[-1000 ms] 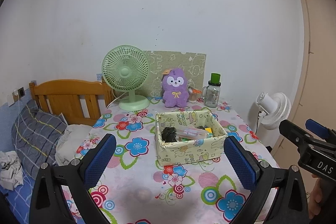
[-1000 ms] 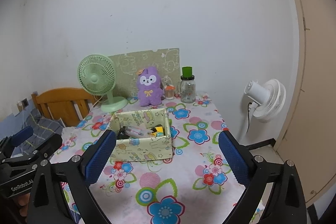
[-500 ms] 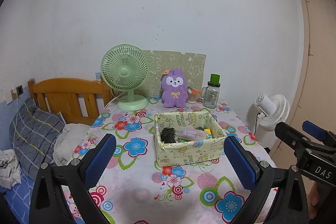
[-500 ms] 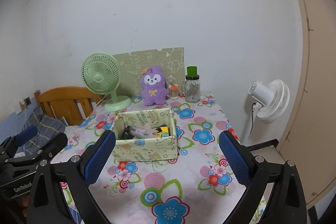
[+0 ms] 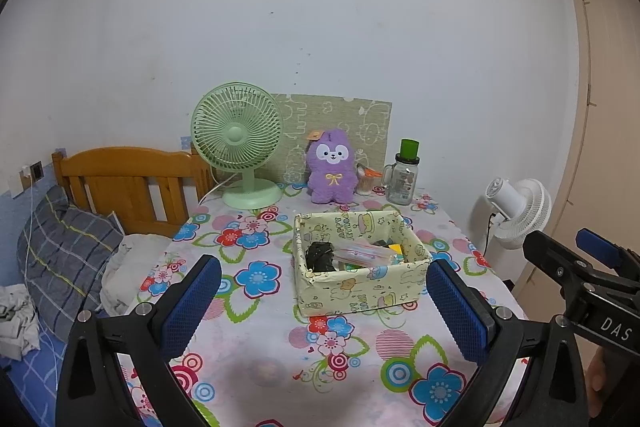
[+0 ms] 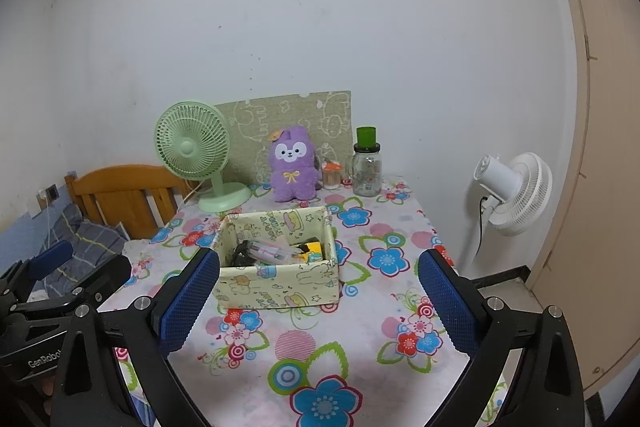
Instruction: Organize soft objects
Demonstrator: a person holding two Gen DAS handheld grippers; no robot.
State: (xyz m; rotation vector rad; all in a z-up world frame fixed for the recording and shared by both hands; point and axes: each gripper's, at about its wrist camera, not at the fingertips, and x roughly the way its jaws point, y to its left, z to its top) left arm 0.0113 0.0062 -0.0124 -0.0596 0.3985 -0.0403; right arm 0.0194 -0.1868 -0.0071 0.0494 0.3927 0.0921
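I hold the left gripper (image 5: 320,307) and right gripper (image 6: 316,303) above the table's near edge, jaws wide apart, empty. The fluffy purple plush rabbit (image 5: 331,172) stands upright at the far edge, between the mint-green desk fan (image 5: 237,143) and the green-lidded glass jar (image 5: 403,179); reaching over the cartoon-print fabric box (image 5: 360,291), I risk toppling the jar.

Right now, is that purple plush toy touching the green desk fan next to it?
Apart. In the right wrist view, the purple plush toy stands beside the green fan, with a strip of flowered tablecloth showing between the fan's round base and the toy.
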